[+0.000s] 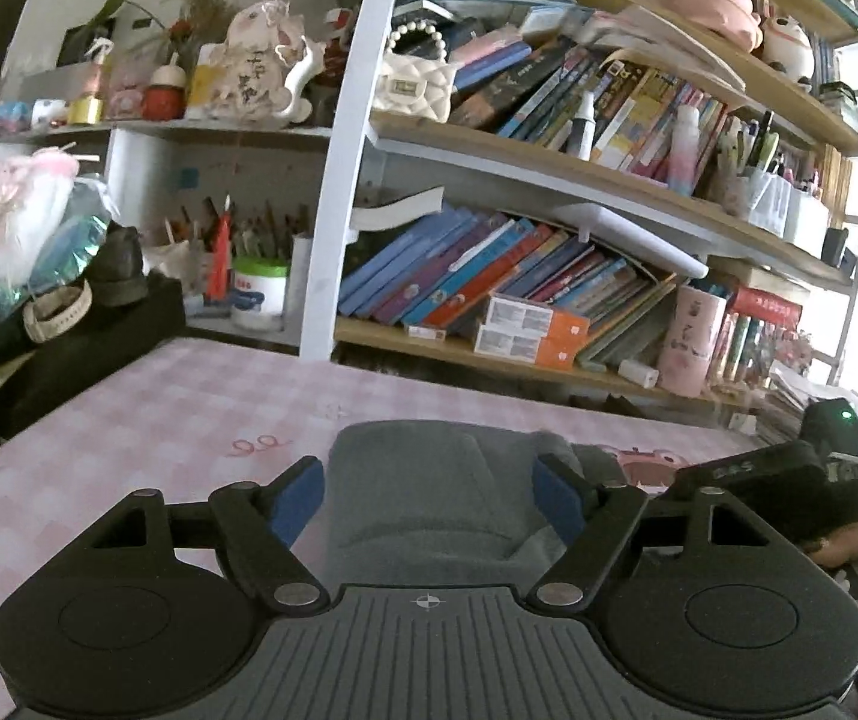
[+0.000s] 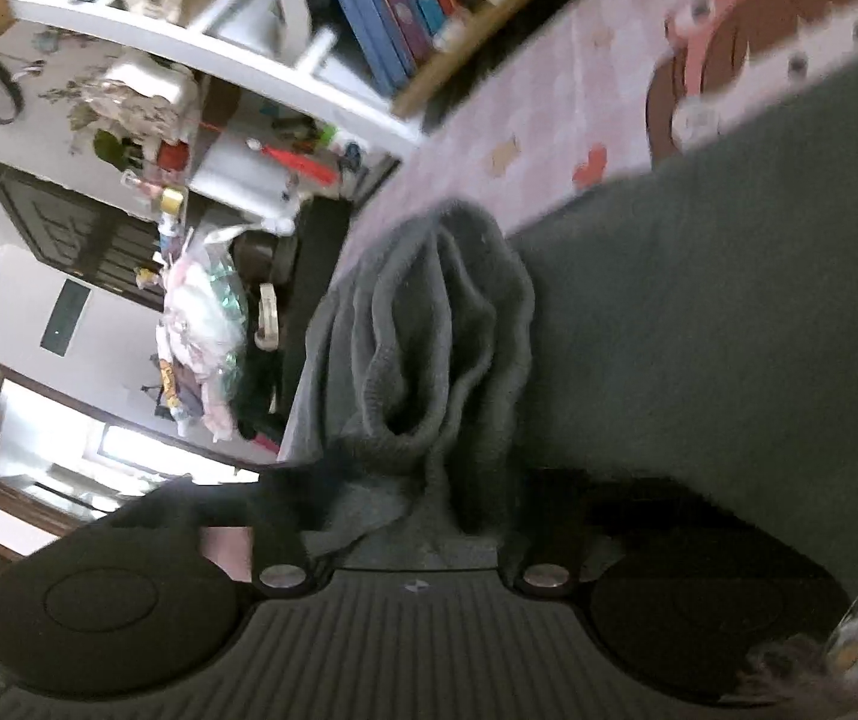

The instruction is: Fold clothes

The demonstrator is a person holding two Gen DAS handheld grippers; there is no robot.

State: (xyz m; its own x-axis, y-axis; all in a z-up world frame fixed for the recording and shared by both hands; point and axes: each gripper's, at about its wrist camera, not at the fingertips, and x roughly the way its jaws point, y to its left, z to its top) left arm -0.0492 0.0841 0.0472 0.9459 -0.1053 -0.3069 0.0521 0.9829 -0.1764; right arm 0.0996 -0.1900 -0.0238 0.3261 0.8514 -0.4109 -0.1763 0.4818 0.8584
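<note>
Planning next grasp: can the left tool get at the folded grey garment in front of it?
Probably yes. The left tool stands open with the folded grey fabric garment lying between its blue pads on the pink checked tablecloth; nothing blocks it.

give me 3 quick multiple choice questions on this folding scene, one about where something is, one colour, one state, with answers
1. Where does the grey garment lie in the left wrist view?
A. on a bookshelf
B. on the pink checked tabletop, between the left gripper's fingers
C. on the floor

2. What colour are the pads on the left gripper's fingers?
A. blue
B. red
C. yellow

3. How does the right gripper stand?
A. wide open over bare table
B. out of view
C. closed on bunched grey cloth

Answers:
1 B: the cloth rests on the pink checked tabletop, with the left gripper open around it.
2 A: both pads show blue.
3 C: folds of the garment gather into the narrow gap between its fingers, though the view is blurred.
</note>
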